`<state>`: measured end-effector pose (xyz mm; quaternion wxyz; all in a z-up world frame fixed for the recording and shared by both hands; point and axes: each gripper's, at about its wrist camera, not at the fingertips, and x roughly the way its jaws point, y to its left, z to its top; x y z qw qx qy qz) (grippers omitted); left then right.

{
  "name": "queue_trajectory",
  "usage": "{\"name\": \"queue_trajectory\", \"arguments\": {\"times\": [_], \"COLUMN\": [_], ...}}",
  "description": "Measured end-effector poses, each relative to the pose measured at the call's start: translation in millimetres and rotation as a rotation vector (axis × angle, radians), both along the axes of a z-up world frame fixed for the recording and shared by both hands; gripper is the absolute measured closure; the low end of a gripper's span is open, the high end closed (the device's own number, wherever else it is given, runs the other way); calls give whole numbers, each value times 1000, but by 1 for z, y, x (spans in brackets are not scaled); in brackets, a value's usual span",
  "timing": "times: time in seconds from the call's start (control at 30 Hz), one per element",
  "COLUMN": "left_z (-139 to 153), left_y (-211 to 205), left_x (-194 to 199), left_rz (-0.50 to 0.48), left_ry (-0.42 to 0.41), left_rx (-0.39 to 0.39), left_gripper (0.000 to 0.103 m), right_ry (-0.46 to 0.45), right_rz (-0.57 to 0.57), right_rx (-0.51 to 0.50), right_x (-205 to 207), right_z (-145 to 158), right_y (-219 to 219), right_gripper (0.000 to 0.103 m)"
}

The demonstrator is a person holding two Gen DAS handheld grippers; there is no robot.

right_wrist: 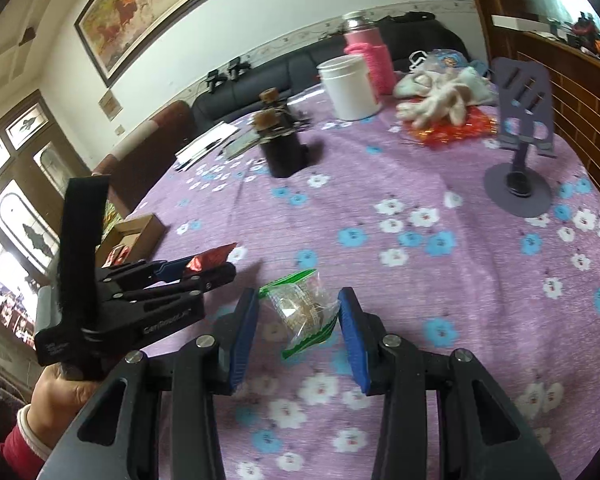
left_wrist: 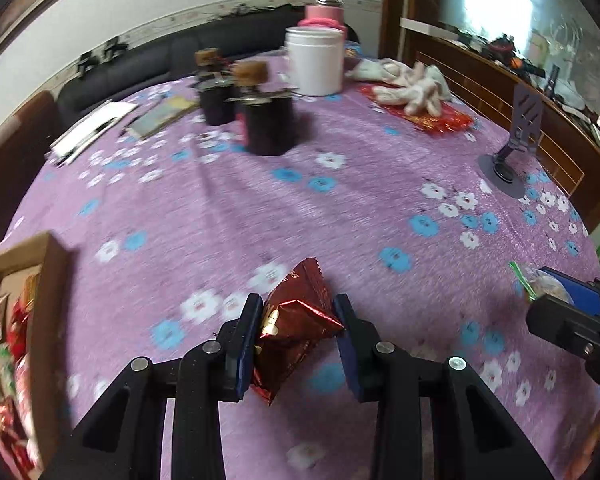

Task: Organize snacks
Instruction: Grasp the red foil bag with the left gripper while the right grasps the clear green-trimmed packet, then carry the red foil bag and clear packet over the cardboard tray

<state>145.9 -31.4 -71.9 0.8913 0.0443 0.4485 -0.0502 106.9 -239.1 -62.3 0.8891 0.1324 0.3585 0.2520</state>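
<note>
Red foil snack packet [left_wrist: 296, 320], crinkled and shiny

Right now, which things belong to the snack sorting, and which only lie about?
For the job: red foil snack packet, clear green-edged snack bag, cardboard box of snacks.

Lying about: white jar, pink flask, purple phone stand, gloves.

A white jar [left_wrist: 315, 61], pink flask [left_wrist: 325, 14] and purple stand [right_wrist: 521, 120] sit on the flowered tablecloth [left_wrist: 340, 220].
</note>
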Motion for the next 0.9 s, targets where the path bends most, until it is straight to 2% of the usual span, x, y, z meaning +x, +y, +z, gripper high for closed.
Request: {"name": "queue_trajectory", "arguments": {"times": [0.33, 0.9], "left_z": [30, 52], "left_y": [73, 177], "left_x": [-37, -90], "left_rz": [146, 332], "left_ry": [-57, -112], "left_rx": [-16, -62], "left_gripper": [65, 65], "right_ry": [-27, -81], "right_rz": [110, 290], "right_rx": [-12, -48], "right_x": [-9, -17], "right_z": [15, 48], "right_y": [59, 167], "right_gripper": [63, 63]}}
